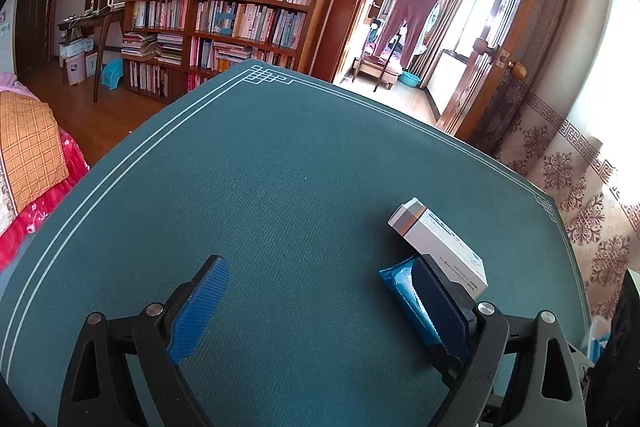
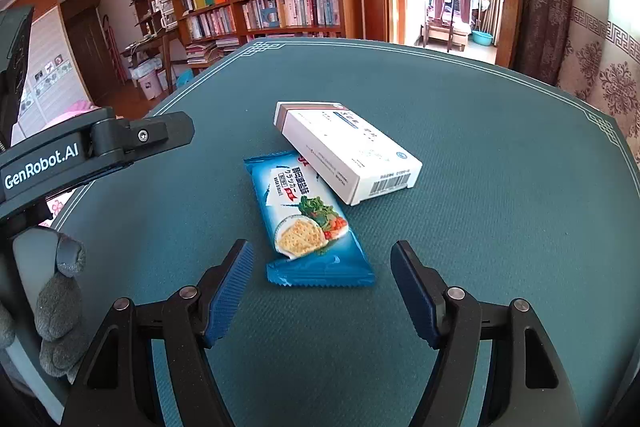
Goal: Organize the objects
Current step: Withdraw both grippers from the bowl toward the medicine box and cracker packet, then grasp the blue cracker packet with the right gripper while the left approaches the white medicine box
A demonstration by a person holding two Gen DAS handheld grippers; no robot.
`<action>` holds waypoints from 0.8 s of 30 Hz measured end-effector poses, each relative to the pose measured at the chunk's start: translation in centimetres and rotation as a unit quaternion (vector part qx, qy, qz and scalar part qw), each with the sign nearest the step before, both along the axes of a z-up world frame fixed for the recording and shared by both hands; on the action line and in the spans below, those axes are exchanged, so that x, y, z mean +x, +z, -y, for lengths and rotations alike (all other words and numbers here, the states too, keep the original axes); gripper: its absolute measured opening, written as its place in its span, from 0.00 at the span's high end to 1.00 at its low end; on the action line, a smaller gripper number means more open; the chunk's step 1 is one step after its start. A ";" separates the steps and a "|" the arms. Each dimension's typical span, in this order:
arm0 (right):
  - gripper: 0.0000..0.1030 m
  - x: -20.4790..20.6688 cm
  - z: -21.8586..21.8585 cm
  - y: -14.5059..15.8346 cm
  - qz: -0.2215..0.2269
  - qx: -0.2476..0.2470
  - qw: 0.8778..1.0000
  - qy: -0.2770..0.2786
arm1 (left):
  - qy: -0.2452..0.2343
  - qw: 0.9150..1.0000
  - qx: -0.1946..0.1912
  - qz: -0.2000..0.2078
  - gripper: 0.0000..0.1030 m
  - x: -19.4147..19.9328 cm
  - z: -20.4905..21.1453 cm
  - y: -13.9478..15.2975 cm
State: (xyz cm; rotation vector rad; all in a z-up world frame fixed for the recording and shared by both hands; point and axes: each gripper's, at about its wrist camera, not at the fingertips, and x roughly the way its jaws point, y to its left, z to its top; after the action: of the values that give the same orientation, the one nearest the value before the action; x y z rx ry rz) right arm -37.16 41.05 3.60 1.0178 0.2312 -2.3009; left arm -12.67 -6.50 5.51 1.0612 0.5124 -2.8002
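Cracker packet (image 2: 310,223) partly under white box (image 2: 348,151), both tools (image 1: 320,301) (image 2: 322,291) agape, nothing gripped

Glossy plastic cracker packet (image 2: 308,223), matt white cardboard box (image 2: 348,151), woven-textured green counter (image 2: 480,147), ribbed blue tool pads (image 2: 230,291).

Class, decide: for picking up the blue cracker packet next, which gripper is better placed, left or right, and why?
Right. The right gripper is open with the cracker packet lying straight ahead of its fingers. The left gripper, also open, has the packet off behind one finger, beside the white box.
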 end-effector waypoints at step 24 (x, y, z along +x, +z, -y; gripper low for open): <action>0.53 4.5 -2.1 -1.8 -0.001 0.020 0.999 0.026 | -0.007 1.000 -0.005 0.019 0.08 -0.2 -0.4 -1.1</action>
State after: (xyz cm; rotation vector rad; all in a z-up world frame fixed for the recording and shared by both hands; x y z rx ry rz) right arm -32.62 43.19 1.77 1.0178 0.3031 -2.2596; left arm -12.87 -6.09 4.45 1.1178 0.4877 -2.7859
